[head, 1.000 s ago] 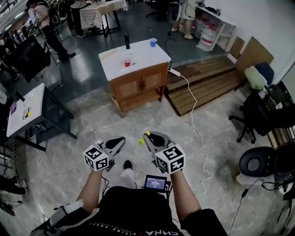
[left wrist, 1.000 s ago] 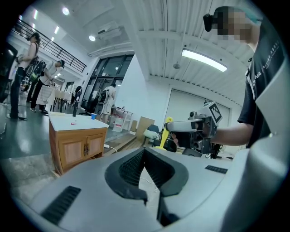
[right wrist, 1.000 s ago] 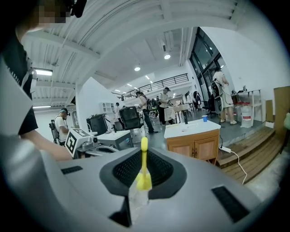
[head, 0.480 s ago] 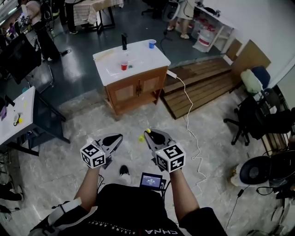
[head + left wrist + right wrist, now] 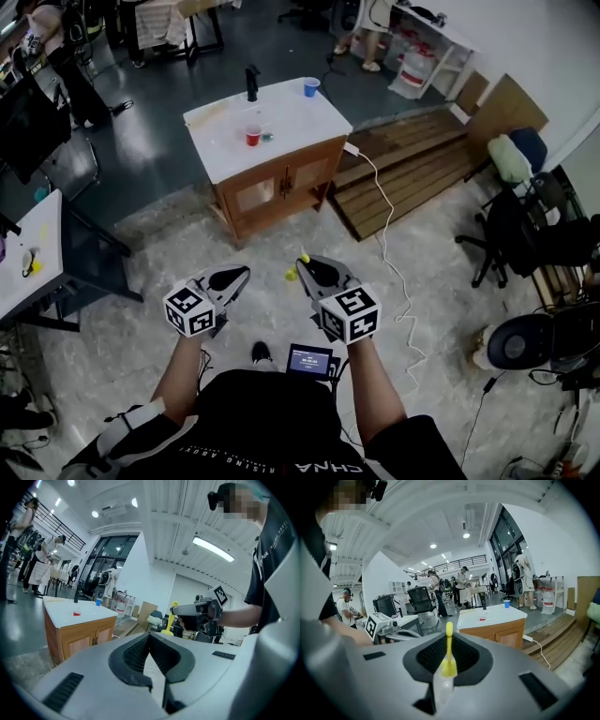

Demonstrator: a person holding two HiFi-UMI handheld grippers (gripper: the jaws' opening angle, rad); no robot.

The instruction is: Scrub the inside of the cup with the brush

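A red cup (image 5: 252, 137) stands on the white top of a wooden cabinet (image 5: 281, 183) a few steps ahead of me, with a blue cup (image 5: 310, 87) at its far corner. My right gripper (image 5: 306, 267) is shut on a yellow brush (image 5: 292, 275); in the right gripper view the brush (image 5: 449, 660) stands up between the pads, and the red cup (image 5: 482, 618) is far off. My left gripper (image 5: 236, 276) is shut and empty. In the left gripper view its jaws (image 5: 149, 635) meet with nothing between them. Both grippers hang at waist height, well short of the cabinet.
A black faucet (image 5: 251, 82) rises at the cabinet's back. A white cable (image 5: 394, 267) runs across the stone floor beside wooden pallets (image 5: 412, 164). Office chairs (image 5: 525, 230) crowd the right, a white table (image 5: 28, 262) the left. People stand in the background.
The view has shifted slightly as the person walks over the floor; the cabinet sits a bit nearer. Both grippers keep their pose and stay shut, the brush still in the right one.
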